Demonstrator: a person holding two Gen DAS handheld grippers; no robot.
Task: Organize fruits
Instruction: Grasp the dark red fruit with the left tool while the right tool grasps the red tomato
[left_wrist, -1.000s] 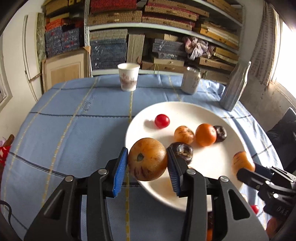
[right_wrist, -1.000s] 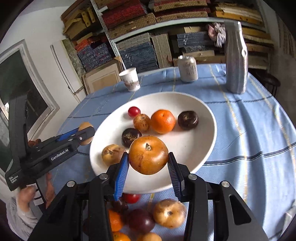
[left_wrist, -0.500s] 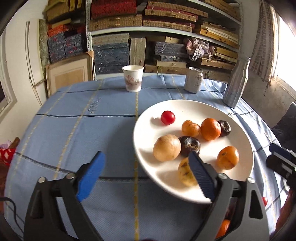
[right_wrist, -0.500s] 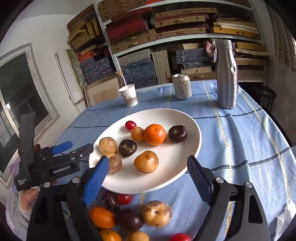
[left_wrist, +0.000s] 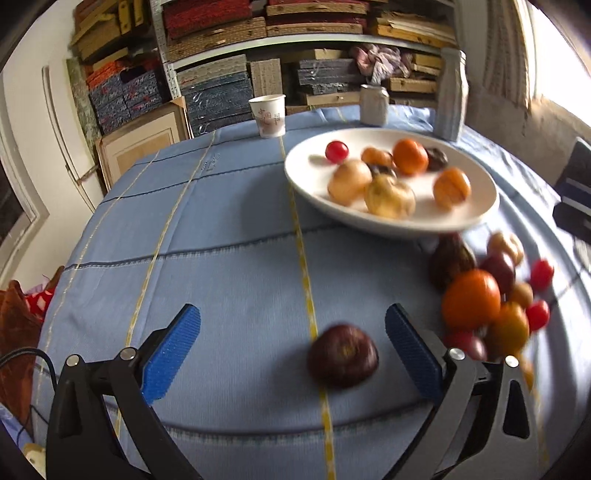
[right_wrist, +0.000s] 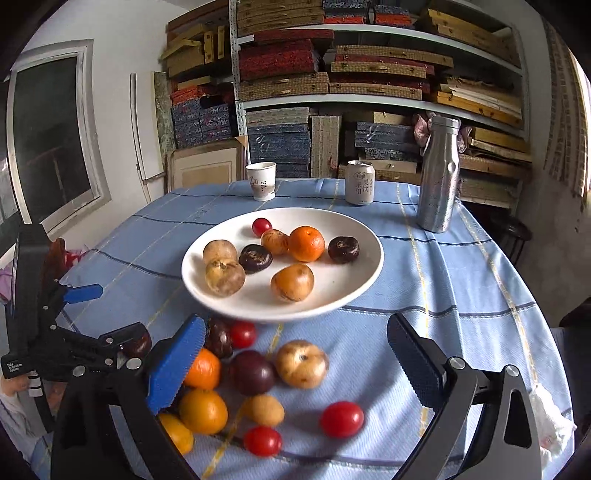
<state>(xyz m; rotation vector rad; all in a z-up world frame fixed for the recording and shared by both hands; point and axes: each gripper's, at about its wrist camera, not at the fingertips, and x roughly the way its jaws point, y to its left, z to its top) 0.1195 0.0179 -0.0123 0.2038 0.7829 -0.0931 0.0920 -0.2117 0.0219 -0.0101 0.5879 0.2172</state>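
Both sets of tongs are spreading wide and carrying nothing. The left tongs (left_wrist: 291, 345) hang low over the tabletop (left_wrist: 221, 229) with a dark purple fruit (left_wrist: 342, 355) lying loose between the blue pads, nearer the right pad and touched by neither; it looks lined up as the next pick. The right tongs (right_wrist: 295, 354) are aimed at the loose pile at 6 o'clock of the white plate (right_wrist: 354, 295), and their jaws are opening too, with fruit showing in the gap below them but no pad pressing on any. In that pile sit a tan speckled fruit (right_wrist: 302, 363), a dark plum-like one (right_wrist: 253, 372), oranges and three cherry tomatoes, all clustered close together, probably waiting their turn. The plate already holds eight pieces: a bright orange (right_wrist: 306, 243), a cherry tomato at its 12 o'clock, two dark wrinkled fruits and several tan ones, spaced fairly well apart. I'd call the sorting roughly halfway.
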